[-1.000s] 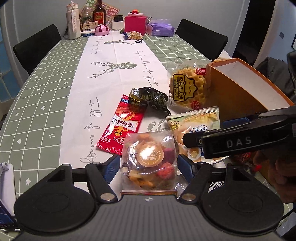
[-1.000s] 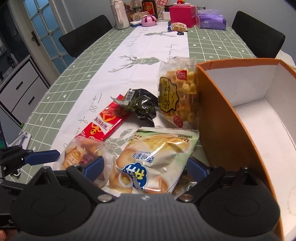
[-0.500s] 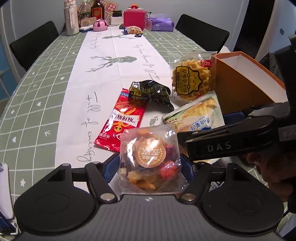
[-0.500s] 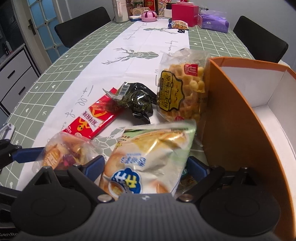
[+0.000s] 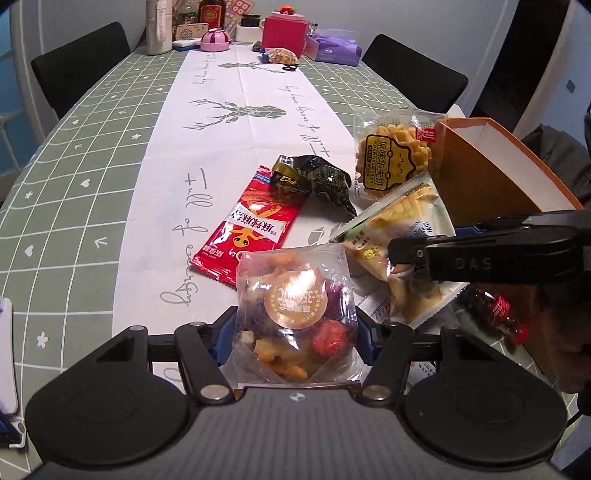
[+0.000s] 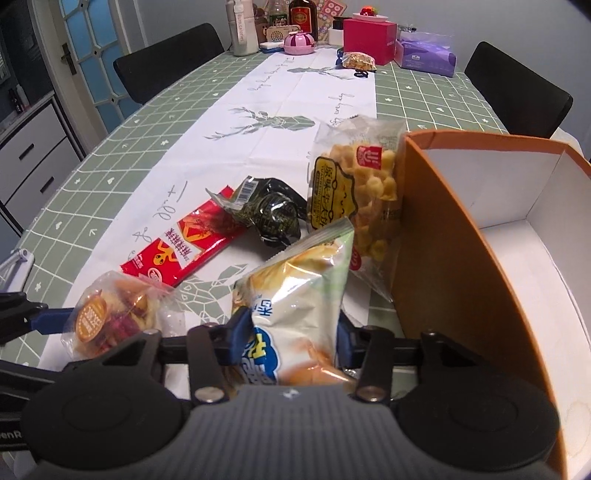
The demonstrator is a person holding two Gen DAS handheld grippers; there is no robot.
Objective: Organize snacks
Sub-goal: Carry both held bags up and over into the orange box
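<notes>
My left gripper (image 5: 293, 332) is closing on a clear bag of mixed snacks (image 5: 295, 314) with a round gold label; its blue pads press the bag's two sides. In the right wrist view, my right gripper (image 6: 291, 339) is closing too, and a green-and-white snack bag (image 6: 295, 291) is squeezed and crumpled between its pads, tilted up. Right beside it stands an orange box (image 6: 443, 277), open-topped with a white inside. A bag of yellow waffle biscuits (image 6: 354, 192) leans on the box. A black packet (image 6: 273, 214) and a red packet (image 6: 184, 247) lie on the tablecloth.
A small cola bottle (image 5: 495, 310) lies under the right gripper's arm. At the table's far end stand a pink box (image 6: 369, 35), a purple tissue pack (image 6: 424, 55), bottles and a small snack bag (image 6: 358, 61). Black chairs (image 6: 166, 59) flank the table.
The right gripper's jaws have shut hard on the green-and-white bag, crumpling and tipping it up. The left jaws have drawn in against the clear bag. Both hands stayed roughly in place.
</notes>
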